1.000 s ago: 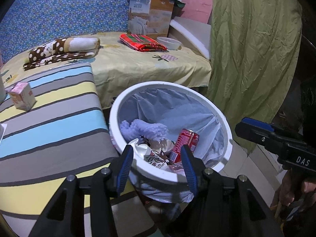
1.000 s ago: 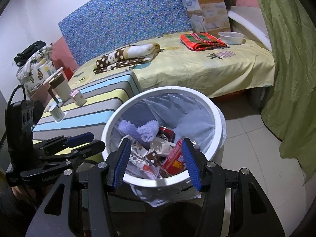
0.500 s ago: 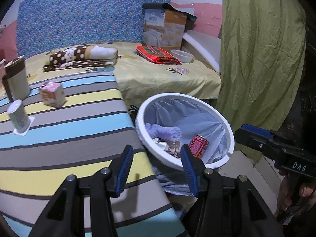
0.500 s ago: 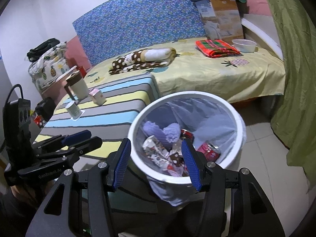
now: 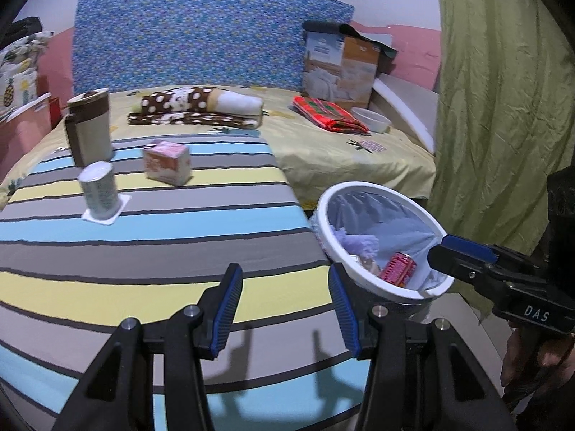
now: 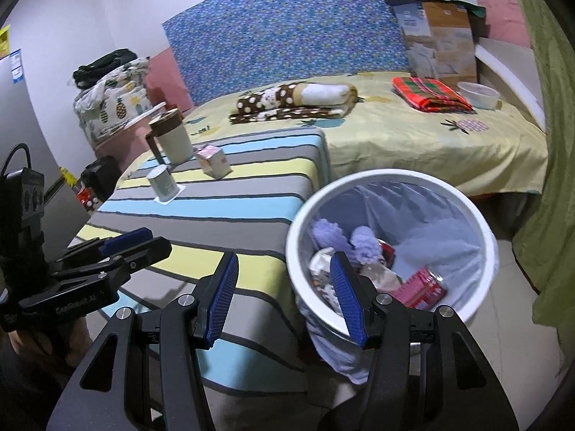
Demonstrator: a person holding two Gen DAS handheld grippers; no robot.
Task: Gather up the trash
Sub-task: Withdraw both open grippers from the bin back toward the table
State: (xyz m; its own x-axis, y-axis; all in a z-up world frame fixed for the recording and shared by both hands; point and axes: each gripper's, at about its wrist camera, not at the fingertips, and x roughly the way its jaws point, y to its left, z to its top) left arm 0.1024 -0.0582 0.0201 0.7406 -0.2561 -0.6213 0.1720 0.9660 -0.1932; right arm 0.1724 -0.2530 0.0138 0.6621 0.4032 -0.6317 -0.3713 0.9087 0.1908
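Left wrist view: my left gripper (image 5: 284,309) stood apart, empty, over the striped table (image 5: 151,251); pink carton (image 5: 167,162) far left. Right wrist view: my right gripper (image 6: 284,298) stood apart, empty, at the trash bin (image 6: 478,222) holding a red can (image 6: 420,289).

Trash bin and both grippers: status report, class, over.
Left gripper open, empty. Right gripper open, empty. Trash bin holds red can; small carton on striped surface. Path unobstructed.
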